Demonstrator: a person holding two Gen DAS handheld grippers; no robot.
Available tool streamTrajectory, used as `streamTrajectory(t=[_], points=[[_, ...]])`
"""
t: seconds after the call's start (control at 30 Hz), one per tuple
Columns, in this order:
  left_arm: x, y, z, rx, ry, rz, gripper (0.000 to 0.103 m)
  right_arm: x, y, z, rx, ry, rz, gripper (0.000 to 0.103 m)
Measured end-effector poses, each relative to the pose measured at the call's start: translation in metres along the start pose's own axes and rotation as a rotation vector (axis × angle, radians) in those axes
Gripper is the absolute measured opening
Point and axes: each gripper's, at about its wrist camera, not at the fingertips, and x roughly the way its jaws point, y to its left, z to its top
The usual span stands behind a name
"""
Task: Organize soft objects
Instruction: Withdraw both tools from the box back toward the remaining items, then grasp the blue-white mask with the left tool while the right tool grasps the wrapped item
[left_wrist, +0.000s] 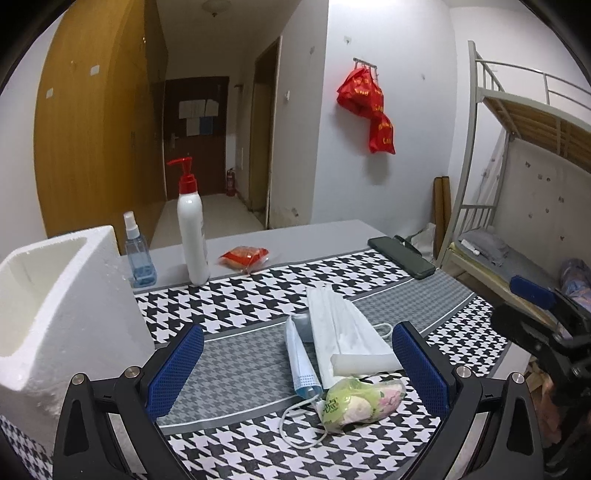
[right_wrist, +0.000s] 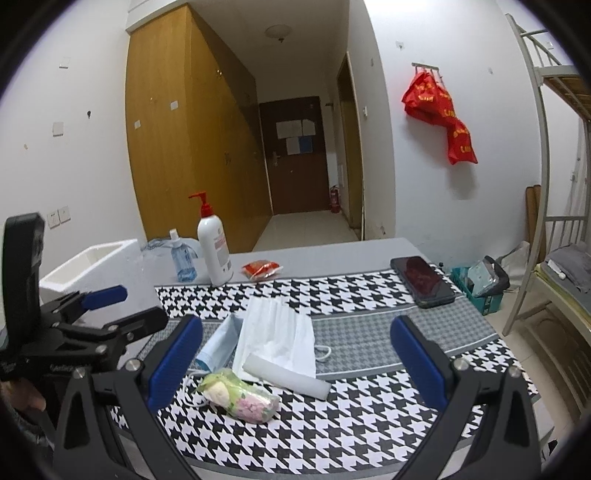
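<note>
Left gripper fingers spread wide above masks, wrapped bundle.

Each gripper is a black plastic frame with triangular cut-outs, studded with round silver screws near the base of its fingers. The fingers wear blue, dimpled, rectangular pads. Beside the right gripper's frame, the left gripper shows one blue pad on jointed black links.

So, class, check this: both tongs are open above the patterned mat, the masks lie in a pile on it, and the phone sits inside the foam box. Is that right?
Not quite. The phone is not in the foam box; the right wrist view shows it lying on the mat's far right corner. The rest stands: both tongs, left and right, are open, and the masks lie piled on the mat.
</note>
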Motion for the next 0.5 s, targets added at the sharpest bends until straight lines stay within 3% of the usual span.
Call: streamTrajectory(t=[0.5], points=[[0.041,0.013,-0.004,-0.018,0.099,-0.024,0.102,0.013,0.010,-0.037,-0.044,0.108,0.080,0.103]])
